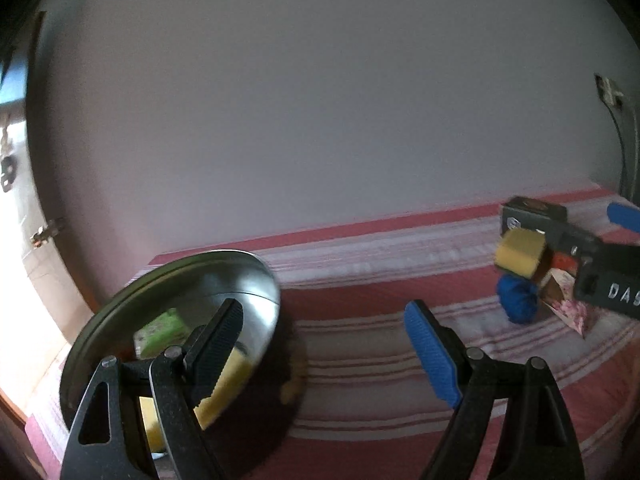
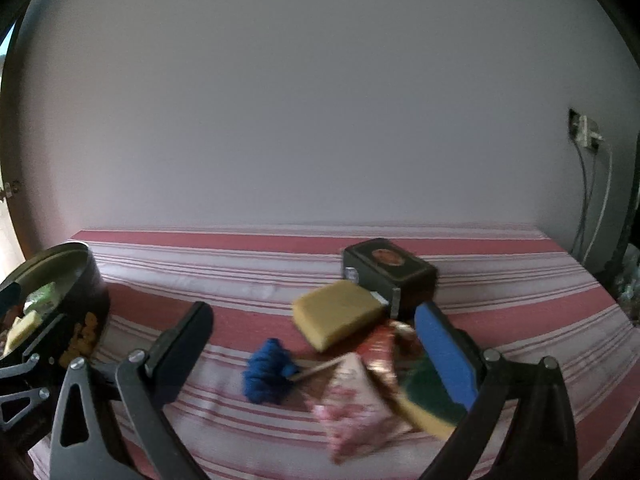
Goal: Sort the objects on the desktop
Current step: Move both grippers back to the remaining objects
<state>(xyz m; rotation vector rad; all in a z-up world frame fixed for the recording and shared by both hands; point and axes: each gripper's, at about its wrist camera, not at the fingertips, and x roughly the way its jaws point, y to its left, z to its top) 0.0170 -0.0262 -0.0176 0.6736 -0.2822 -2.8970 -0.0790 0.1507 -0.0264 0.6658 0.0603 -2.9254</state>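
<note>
Currently the unsorted pile is seen right of centre on the striped cloth (image 2: pixel 256 276): a yellow sponge (image 2: pixel 336 314) leaning against a dark tin box (image 2: pixel 390 272), a blue yarn ball (image 2: pixel 266 372) to its near left, a pink packet (image 2: pixel 356 400) nearest, a red-gold packet (image 2: pixel 380 348) between, and a green-yellow pad (image 2: pixel 424 396) half hidden behind the right gripper's blue finger.

Handling, as judged: the sponge is expected to be light and soft, so a grip across its short sides is preferred. The yarn is soft and compressible, so any pinch through its middle should hold. The packets are thin, probably slippery; an edge pinch is advised. The box is rigid and likely heaviest; it should be taken across the narrow width.

The round tin (image 2: pixel 60 308) is located at far left, already holding a green packet (image 1: pixel 164 330) and a yellow piece (image 1: pixel 228 384).

The right gripper (image 2: pixel 320 344) is held wide open above the pile, nothing between the fingers. The left gripper (image 1: pixel 324 352) is also spread wide and empty, its dark finger over the tin's rim.

Motion blur is present, so finer detail cannot be confirmed.
</note>
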